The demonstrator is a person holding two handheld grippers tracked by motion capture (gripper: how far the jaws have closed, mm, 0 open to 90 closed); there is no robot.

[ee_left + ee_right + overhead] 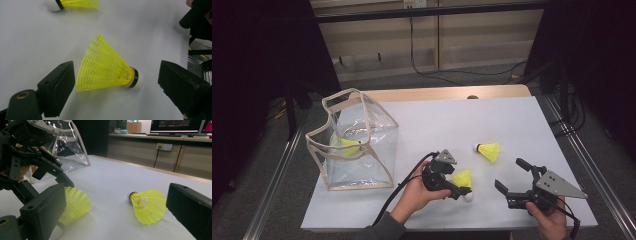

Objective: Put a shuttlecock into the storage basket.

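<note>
Jaws of the left gripper [113, 82] stand wide apart on either side of a yellow plastic shuttlecock [106, 66] that lies on its side on the white desk [140, 27], its skirt toward the left jaw and its white cork with a black band toward the right one; neither jaw touches it. In the high view this near shuttlecock [462, 179] sits in the lower middle of the frame, just beyond the left gripper [451, 187], which a hand [417, 192] holds from the bottom edge. The right gripper [512, 179], at the lower right of that view, has its jaws spread wide too, with nothing between them, and rests well clear of both birdies. A second shuttlecock [488, 151] lies on the desk a little farther up, between the two grippers, cork pointing left. At the left of the high view a clear plastic bag [354, 142] with beige trim stands open, and a third yellow shuttlecock [346, 145] shows through its wall.
</note>
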